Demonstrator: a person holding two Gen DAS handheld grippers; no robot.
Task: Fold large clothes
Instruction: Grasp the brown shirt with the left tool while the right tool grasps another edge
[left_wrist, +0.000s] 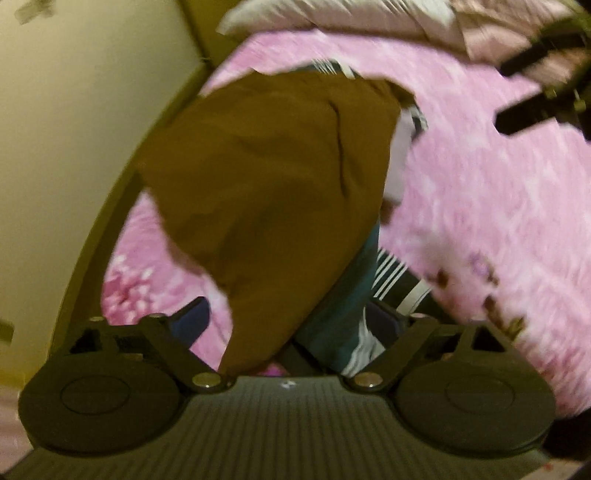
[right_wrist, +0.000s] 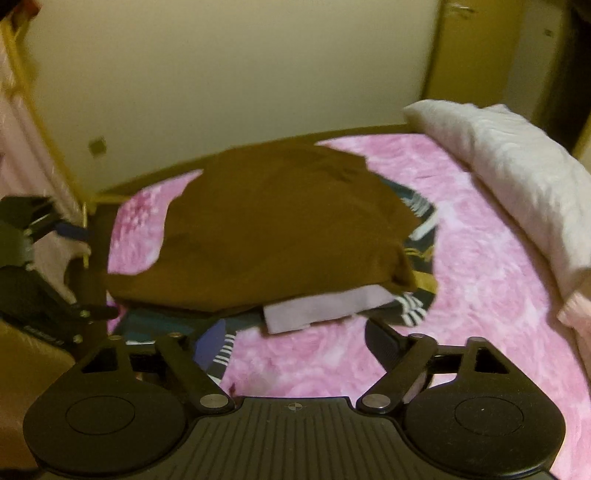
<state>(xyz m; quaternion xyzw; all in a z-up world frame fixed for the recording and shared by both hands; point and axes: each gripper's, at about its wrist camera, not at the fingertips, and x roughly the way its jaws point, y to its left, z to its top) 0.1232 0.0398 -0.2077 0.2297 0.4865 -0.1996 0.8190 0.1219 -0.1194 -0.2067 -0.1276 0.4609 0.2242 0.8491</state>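
Note:
A pile of clothes lies on the pink flowered bedspread (left_wrist: 480, 184). On top is a brown garment (left_wrist: 266, 177), also seen in the right wrist view (right_wrist: 280, 229). Under it are a dark teal garment with white stripes (left_wrist: 347, 306) and a pale lilac piece (right_wrist: 325, 306). My left gripper (left_wrist: 291, 325) is open, with the near edge of the brown and teal cloth lying between its fingers and its pads clear of the cloth. My right gripper (right_wrist: 299, 343) is open over the bedspread, just short of the pile's near edge. A striped edge (right_wrist: 221, 354) lies by its left finger.
A grey-white folded quilt or pillow (right_wrist: 509, 173) lies along the bed's right side, and shows at the top in the left wrist view (left_wrist: 332, 18). A cream wall (right_wrist: 221, 74) and the bed's dark frame (right_wrist: 147, 177) close off the far side. A pink curtain (right_wrist: 18, 122) hangs at left.

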